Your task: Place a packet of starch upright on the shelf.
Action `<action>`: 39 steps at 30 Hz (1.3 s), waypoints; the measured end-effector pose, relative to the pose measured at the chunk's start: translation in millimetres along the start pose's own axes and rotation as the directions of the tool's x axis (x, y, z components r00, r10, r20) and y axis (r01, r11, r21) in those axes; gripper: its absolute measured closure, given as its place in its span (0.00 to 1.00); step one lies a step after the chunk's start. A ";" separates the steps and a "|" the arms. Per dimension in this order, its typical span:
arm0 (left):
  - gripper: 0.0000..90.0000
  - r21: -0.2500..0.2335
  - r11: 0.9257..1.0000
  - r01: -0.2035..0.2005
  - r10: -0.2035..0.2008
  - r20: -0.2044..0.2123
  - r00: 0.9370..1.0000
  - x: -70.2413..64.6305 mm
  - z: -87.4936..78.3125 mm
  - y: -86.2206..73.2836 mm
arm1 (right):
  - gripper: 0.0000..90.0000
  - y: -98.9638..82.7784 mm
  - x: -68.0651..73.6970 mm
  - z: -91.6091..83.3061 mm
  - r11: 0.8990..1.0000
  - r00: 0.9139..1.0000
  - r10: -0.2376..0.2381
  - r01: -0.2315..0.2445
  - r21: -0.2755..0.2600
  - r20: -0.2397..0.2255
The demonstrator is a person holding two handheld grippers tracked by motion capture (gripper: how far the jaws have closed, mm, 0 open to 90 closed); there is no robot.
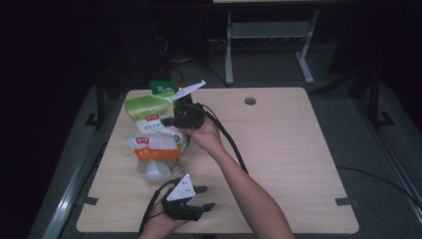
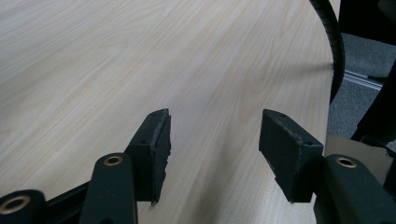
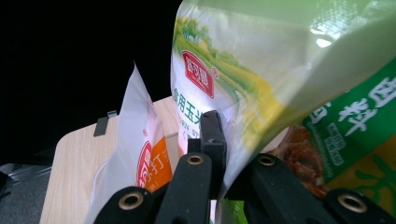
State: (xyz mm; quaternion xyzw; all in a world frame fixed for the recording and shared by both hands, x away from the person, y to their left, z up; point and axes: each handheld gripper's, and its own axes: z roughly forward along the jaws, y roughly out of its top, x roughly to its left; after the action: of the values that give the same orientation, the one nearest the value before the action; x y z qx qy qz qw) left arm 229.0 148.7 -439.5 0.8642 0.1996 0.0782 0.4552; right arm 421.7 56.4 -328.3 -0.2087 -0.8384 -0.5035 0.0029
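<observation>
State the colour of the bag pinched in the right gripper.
Light green fading to white, with a red logo: the bag shows best in the right gripper view.

Ahead of the left hand-held gripper [image 1: 204, 197] the counter [image 1: 288, 149] lies bare between and beyond its spread jaws. Just behind it a clear bag [image 1: 158, 158] blocks the way. The right hand-held gripper [image 1: 171, 121] is hemmed in: a green bag [image 3: 261, 70] is pinched between its jaws, an orange-labelled bag [image 3: 142, 149] stands close on its left, and its cable [image 1: 226, 137] crosses the counter's middle.
</observation>
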 end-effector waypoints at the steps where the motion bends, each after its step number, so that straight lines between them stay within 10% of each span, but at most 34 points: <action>1: 0.48 0.000 1.000 -0.001 0.001 -0.001 1.000 0.1 -0.2 0.1 | 1.00 -1.4 -0.5 2.4 1.000 1.000 0.000 0.000 0.001 -0.002; 17: 0.48 -0.002 1.000 -0.002 0.002 0.006 1.000 0.1 0.1 0.0 | 0.99 -36.7 -10.2 27.7 0.999 0.999 0.045 -0.045 0.009 -0.014; 28: 0.48 0.003 1.000 -0.007 0.007 0.012 1.000 -1.5 2.8 0.2 | 0.87 -42.8 -14.9 11.1 0.999 0.999 0.041 -0.041 0.019 0.000; 39: 0.48 0.014 1.000 -0.011 0.011 -0.003 1.000 1.2 4.0 -0.5 | 0.99 -47.6 -15.8 11.0 0.999 0.999 0.027 -0.026 0.038 -0.023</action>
State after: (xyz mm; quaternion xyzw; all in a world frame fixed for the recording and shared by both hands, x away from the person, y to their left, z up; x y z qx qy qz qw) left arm 231.3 146.4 -442.2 0.8683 0.1961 0.0806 0.4485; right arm 421.6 40.9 -377.2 -0.2137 -0.8449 -0.4898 0.0232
